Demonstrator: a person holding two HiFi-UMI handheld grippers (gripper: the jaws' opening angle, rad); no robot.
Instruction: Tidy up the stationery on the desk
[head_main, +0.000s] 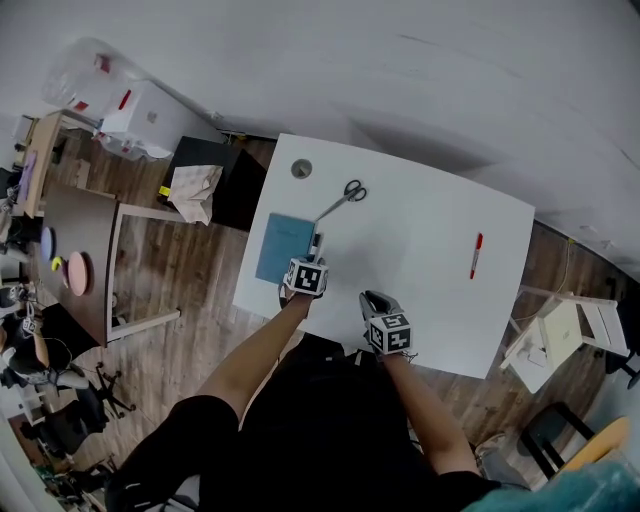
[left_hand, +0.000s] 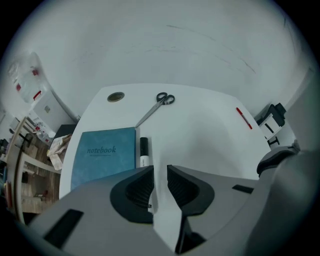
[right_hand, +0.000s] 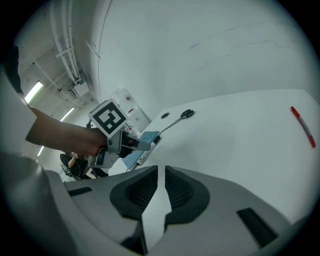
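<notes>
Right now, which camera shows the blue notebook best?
The left gripper view: the notebook lies large and near, its cover lettering legible. The head view shows it small, one corner hidden. The right gripper view catches only a blue sliver.

The near end of the marker (left_hand: 144, 150) lay hidden behind the left gripper (left_hand: 160, 172), whose body cut off the notebook (left_hand: 102, 157) too; the round object (left_hand: 116, 97) was too small to identify.

One word can be read
The blue notebook (left_hand: 104, 157), just left of the marker (left_hand: 144, 152), carries "notebook" across its cover.
</notes>
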